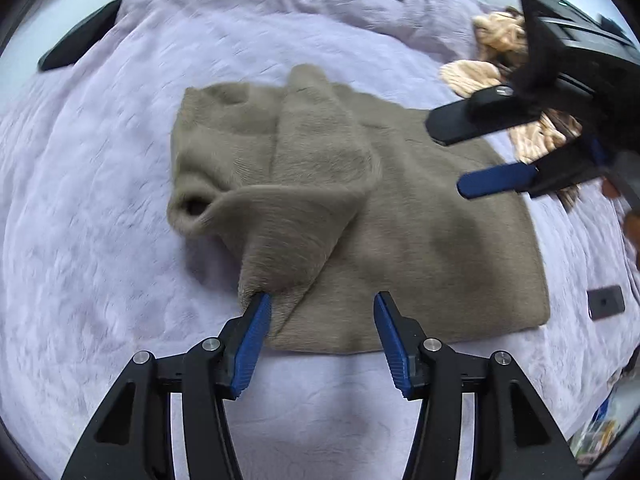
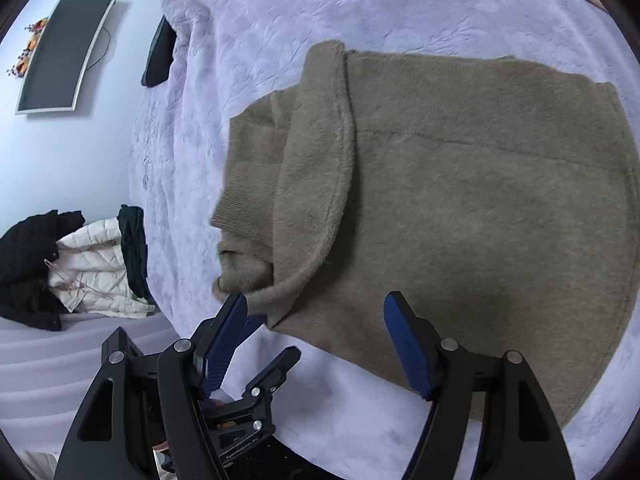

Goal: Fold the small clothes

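Observation:
A taupe fuzzy sweater (image 1: 420,224) (image 2: 480,200) lies flat on the lavender bedspread (image 1: 100,200) (image 2: 260,20), with one sleeve (image 1: 304,184) (image 2: 316,184) folded across its body. My left gripper (image 1: 322,300) (image 2: 272,338) stands open at the sweater's near edge. Its left fingertip touches the raised fold of the sleeve, and nothing is pinched. My right gripper (image 2: 316,300) (image 1: 450,158) is open too, hovering over the sweater's other side with nothing between its fingers.
A heap of beige and brown clothes (image 1: 496,40) lies past the sweater. A small dark flat object (image 1: 606,303) rests on the bedspread. Beside the bed are a pile of black and white jackets (image 2: 80,268), a black item (image 2: 160,56) at the bed's edge and a wall screen (image 2: 64,52).

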A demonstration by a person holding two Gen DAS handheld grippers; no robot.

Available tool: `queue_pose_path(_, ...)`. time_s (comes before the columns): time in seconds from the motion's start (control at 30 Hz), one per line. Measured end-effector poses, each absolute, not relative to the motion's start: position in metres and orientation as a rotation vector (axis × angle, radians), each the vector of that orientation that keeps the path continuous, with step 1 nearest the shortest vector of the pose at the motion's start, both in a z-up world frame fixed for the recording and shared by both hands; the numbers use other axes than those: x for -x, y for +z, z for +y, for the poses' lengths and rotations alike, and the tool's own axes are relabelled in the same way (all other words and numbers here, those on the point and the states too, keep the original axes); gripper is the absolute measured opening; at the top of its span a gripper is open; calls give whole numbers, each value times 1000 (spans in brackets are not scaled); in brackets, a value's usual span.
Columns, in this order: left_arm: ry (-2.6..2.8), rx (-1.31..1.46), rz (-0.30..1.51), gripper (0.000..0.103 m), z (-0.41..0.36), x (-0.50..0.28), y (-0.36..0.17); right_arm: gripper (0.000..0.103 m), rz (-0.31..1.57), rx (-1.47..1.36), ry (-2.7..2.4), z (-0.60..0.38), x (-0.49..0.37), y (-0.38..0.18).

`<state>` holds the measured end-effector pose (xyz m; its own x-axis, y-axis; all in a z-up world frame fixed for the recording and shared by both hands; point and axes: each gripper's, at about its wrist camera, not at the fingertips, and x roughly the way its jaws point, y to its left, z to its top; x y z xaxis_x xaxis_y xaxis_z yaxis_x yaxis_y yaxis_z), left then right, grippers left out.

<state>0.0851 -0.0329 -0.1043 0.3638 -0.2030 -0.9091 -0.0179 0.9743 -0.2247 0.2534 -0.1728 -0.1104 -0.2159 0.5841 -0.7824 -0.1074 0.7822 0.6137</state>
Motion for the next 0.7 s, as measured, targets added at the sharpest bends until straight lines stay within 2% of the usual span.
queue_pose_path(0.17, -86, 279, 1217, 55, -11, -83, -113, 75, 1746, -416, 677, -137, -246, -132)
queue_pose_path(0.43, -62, 556, 1277, 55, 39, -64, -135, 75, 1767, -378, 706, -96, -249, -139)
queue_pose_path(0.7, -94, 611, 1276, 55, 41, -72, -148, 75, 1816, -508, 846, -39, -253, -157)
